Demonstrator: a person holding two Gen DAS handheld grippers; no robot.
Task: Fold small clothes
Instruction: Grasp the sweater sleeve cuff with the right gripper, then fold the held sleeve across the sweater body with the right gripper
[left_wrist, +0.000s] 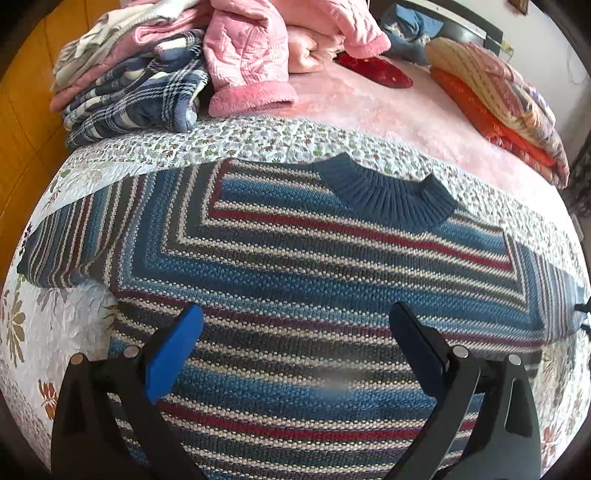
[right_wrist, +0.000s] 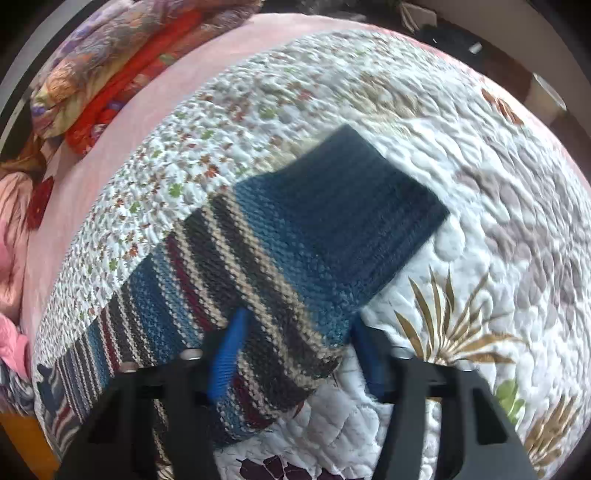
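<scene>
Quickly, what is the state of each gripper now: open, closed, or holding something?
Left gripper: open, above the body of the striped sweater, holding nothing.
Right gripper: open, its fingers on either side of the sweater sleeve, not closed on it.

No text, label, brand, number or sign can be read in either view — not on the striped sweater (left_wrist: 295, 258), nor on the floral quilt (right_wrist: 480, 166) beneath it. The folded clothes (left_wrist: 147, 74) at the far left show patterns only — no print.
</scene>
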